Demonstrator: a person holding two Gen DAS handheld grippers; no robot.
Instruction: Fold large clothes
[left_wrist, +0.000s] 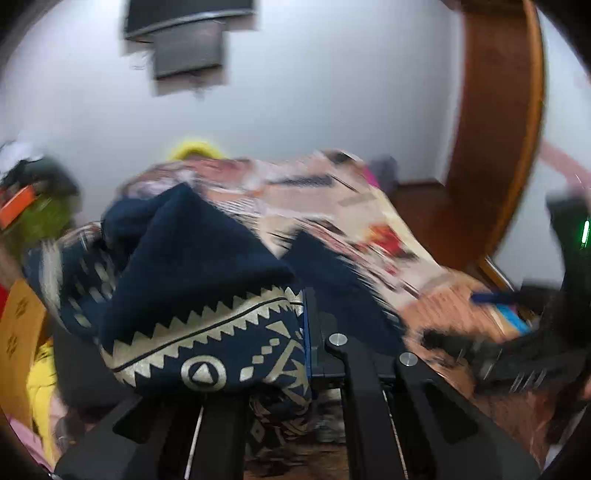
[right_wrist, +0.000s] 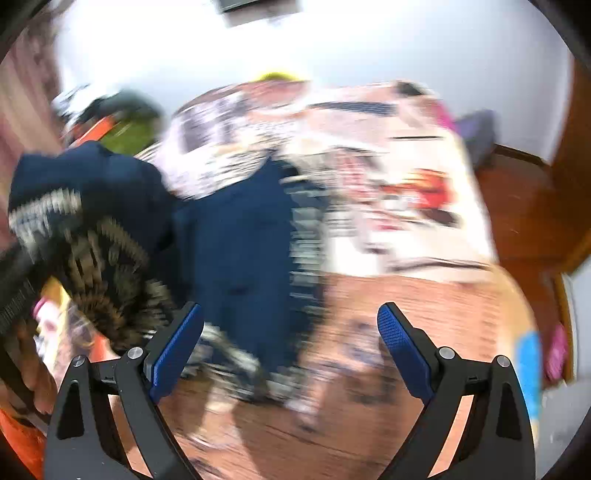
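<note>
Left wrist view: I'm seeing left gripper (left_wrist: 295, 354) pinching soft, floppy navy sweater (left_wrist: 192, 295), lifting bunch over bed (left_wrist: 388, 221); right gripper (right_wrist: 291, 347) spreading wide, holding nothing; I'm thinking hem edge grabs best

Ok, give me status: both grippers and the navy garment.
Left gripper shut on navy patterned garment, bunched and lifted. Right gripper open, holding nothing. Rest of the garment trails onto the patterned bedspread. Heavy motion blur; nothing seen blocking.

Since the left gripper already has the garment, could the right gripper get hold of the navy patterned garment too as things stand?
Probably yes: the right gripper is open and empty, and the navy patterned garment hangs just ahead with nothing visible between them.
</note>
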